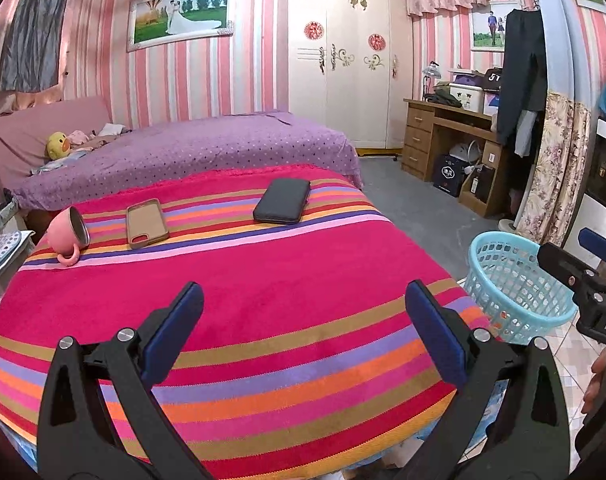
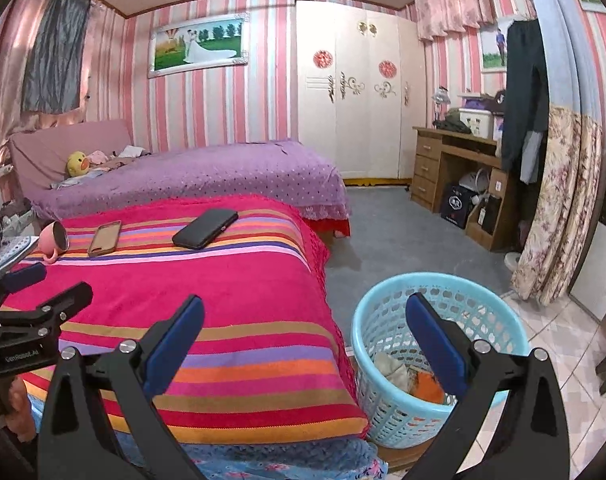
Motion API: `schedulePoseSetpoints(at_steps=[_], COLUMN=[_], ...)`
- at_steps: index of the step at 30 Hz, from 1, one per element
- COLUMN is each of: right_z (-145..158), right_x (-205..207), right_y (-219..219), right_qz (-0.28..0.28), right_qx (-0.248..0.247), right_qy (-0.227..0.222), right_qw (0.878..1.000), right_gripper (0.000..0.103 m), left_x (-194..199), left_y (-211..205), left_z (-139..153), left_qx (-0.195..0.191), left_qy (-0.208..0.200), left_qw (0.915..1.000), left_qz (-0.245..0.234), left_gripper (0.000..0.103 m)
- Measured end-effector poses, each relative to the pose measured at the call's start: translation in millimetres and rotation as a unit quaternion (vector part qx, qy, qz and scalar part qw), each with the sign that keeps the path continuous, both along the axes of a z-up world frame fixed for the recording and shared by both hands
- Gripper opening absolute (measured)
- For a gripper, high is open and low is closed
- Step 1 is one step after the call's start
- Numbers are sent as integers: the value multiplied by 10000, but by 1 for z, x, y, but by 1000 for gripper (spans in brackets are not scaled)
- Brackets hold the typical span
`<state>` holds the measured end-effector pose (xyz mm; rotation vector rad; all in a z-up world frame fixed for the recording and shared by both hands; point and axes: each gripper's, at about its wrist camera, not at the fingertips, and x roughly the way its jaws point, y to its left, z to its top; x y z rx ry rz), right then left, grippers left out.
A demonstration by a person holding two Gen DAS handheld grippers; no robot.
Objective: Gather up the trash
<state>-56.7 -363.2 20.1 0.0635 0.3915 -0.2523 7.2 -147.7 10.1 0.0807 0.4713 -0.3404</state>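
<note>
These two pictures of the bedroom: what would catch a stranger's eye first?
Probably the striped blanket in loud pink, orange and purple, filling the foreground, with a tipped pink mug, a tan phone case and a black phone lying along its far end. Next, the black tools framing each view: the left gripper and right gripper, jaws wide open. Last, the pale blue basket on the floor at the bed's right, scraps inside.

Fuzzy striped cloth blanket (image 1: 263, 300), perforated glossy plastic basket (image 2: 387, 400), matt dark phone case (image 1: 282, 201), smooth pink mug (image 1: 65, 232).
</note>
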Motion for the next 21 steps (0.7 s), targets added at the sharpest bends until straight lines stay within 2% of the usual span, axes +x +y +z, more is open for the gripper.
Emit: schedulePoseSetpoints(at_steps=[13, 21], right_z=[-6, -6], right_x=[5, 6], right_y=[5, 6], right_qz=[240, 311], right_qx=[-201, -142], right_qy=[-70, -85], right_qw=[9995, 9994], right_gripper=[98, 98], left_x=[0, -1], left_y=[5, 2], left_z=[0, 0], left_qx=[-118, -125], left_qy=[-120, -124], left_qw=[9998, 9998], left_qz=[90, 85], left_gripper=[97, 97])
